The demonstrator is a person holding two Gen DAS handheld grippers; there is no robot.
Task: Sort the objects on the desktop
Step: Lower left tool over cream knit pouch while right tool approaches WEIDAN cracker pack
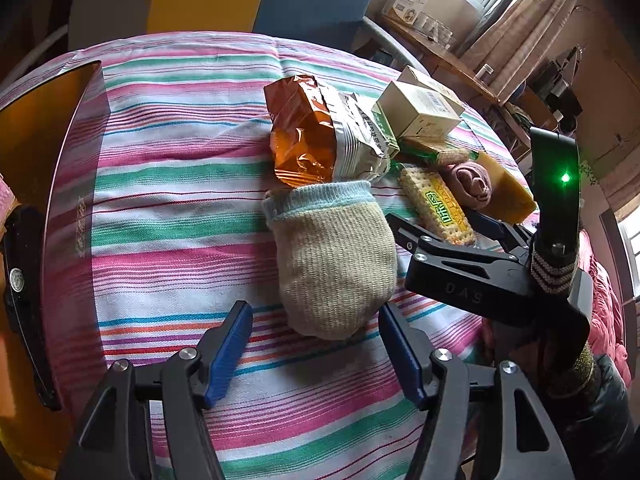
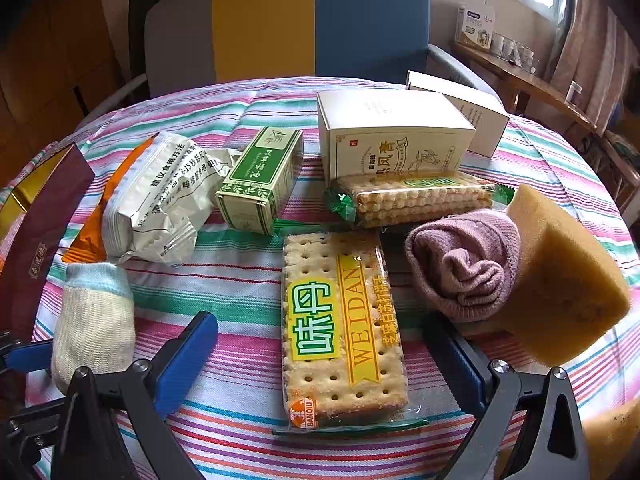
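A cream sock with a pale blue cuff (image 1: 334,260) lies on the striped tablecloth (image 1: 168,184); it also shows in the right wrist view (image 2: 94,316). My left gripper (image 1: 316,344) is open, its blue pads either side of the sock's toe. My right gripper (image 2: 320,364) is open around the near end of a WEIDAN cracker pack (image 2: 340,328), also seen in the left wrist view (image 1: 438,208). A pink rolled sock (image 2: 464,264) and a yellow sponge (image 2: 564,276) lie to its right. An orange and silver snack bag (image 1: 320,132) lies behind the cream sock.
Beige boxes (image 2: 392,136), a small green box (image 2: 260,176) and a second cracker pack (image 2: 416,198) sit at the back. A dark red and gold box (image 1: 52,184) stands at the table's left edge. A yellow and blue chair (image 2: 320,20) stands behind the table.
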